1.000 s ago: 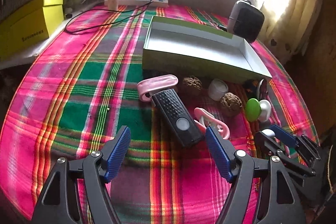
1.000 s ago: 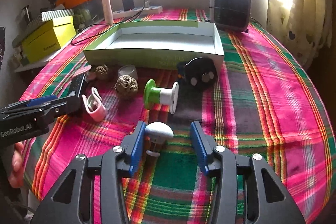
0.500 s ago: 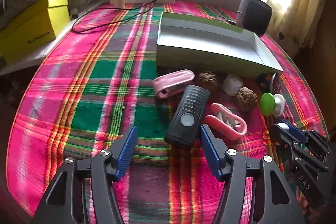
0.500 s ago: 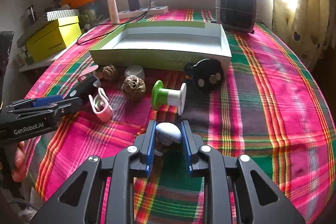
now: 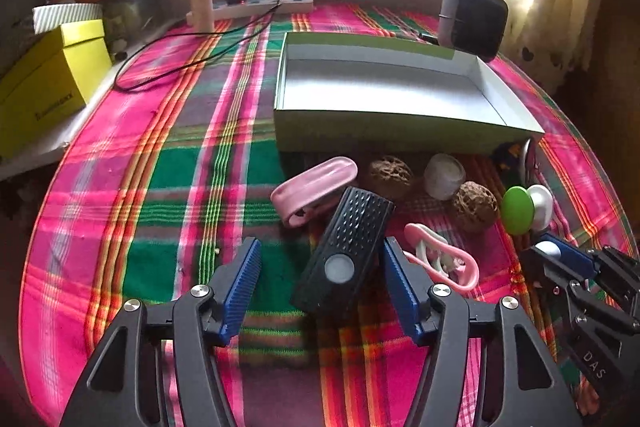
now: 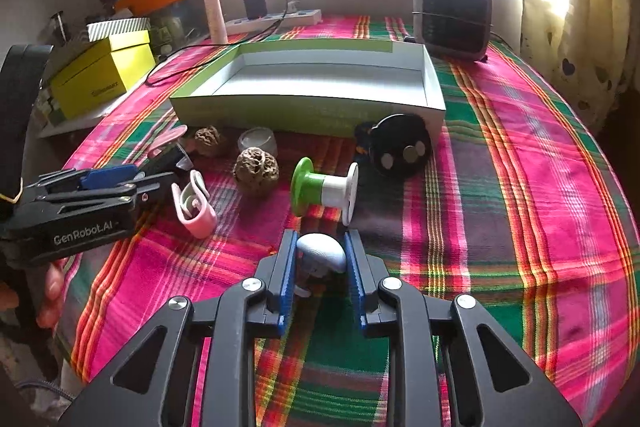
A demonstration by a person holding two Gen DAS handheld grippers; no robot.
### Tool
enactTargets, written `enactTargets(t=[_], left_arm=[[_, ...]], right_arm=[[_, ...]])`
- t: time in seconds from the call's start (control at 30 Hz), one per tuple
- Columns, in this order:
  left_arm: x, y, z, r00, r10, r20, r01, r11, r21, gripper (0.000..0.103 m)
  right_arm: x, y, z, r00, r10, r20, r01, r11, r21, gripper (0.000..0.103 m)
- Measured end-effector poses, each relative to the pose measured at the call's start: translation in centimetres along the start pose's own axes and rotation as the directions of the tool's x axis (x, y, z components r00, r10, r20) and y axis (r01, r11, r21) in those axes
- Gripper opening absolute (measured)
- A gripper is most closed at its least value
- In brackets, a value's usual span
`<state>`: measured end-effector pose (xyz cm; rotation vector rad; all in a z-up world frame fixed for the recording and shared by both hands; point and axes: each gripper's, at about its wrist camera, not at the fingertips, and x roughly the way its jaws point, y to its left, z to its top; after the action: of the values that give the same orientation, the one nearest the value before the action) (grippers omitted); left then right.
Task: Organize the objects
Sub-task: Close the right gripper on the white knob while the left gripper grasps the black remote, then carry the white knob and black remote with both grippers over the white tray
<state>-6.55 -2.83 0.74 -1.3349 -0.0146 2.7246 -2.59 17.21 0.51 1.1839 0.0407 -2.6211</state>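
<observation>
Knob (image 6: 322, 253), white and mushroom-shaped, sits pinched between the right gripper's (image 6: 320, 267) blue pads near the table's front edge. The left gripper (image 5: 320, 283) stands wide; a black remote (image 5: 348, 251) lies between its jaws, touching only the right pad. A spool (image 6: 322, 189), walnuts (image 6: 256, 167), pink clips (image 6: 194, 207) and a black disc (image 6: 400, 147) crowd the tray's (image 6: 304, 111) front wall. "GenRobot.AI" marks the left gripper. The cloth (image 6: 520, 187) toward the right edge lies bare.

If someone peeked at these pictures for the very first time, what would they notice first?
Probably the bright pink and green checked tablecloth and the big empty tray in the middle. Then the right gripper up close, squeezing a little white knob, and the left gripper with a black remote between its open jaws.
</observation>
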Motion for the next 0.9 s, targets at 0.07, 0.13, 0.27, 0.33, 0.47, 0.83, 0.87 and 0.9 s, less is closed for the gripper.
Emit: enactTargets(t=[0.07,0.13,0.27,0.33,0.47,0.83,0.87,0.9], left_arm=[[-0.02,-0.11,-0.01,1.0,-0.001,0.001,0.001,1.0,0.005,0.058],[-0.18,-0.26,-0.17,1.0,-0.013,0.005,0.013,1.0,0.011,0.048],[-0.33,-0.29,-0.19,1.0,-0.012,0.006,0.012,1.0,0.014,0.041],[-0.37,-0.2,-0.09,1.0,-0.014,0.004,0.014,1.0,0.009,0.033],[-0.33,-0.17,0.04,1.0,-0.013,0.0,0.013,1.0,-0.004,0.026],[-0.62,-0.5,-0.4,1.0,0.026,-0.01,-0.027,0.999,-0.033,0.025],[-0.7,-0.54,-0.5,1.0,0.028,-0.011,-0.029,0.999,-0.034,0.025],[-0.77,-0.64,-0.58,1.0,0.027,-0.012,-0.028,0.999,-0.034,0.025]], right_arm=[[0.04,0.09,0.09,1.0,-0.005,-0.002,0.005,1.0,-0.002,0.025],[-0.03,0.07,0.02,1.0,-0.009,-0.004,0.009,1.0,0.0,0.025],[-0.08,0.24,0.14,1.0,-0.007,-0.008,0.007,1.0,-0.003,0.025],[-0.1,0.21,0.17,1.0,-0.005,-0.009,0.005,1.0,-0.006,0.025],[-0.23,-0.05,0.11,1.0,0.003,-0.006,-0.003,1.0,0.005,0.025],[0.07,0.03,0.06,0.998,0.067,-0.001,-0.067,0.998,-0.013,0.025],[0.03,-0.02,0.04,0.998,0.07,-0.001,-0.07,0.997,-0.015,0.025],[-0.09,-0.1,0.05,0.998,0.069,0.005,-0.069,0.997,-0.017,0.025]])
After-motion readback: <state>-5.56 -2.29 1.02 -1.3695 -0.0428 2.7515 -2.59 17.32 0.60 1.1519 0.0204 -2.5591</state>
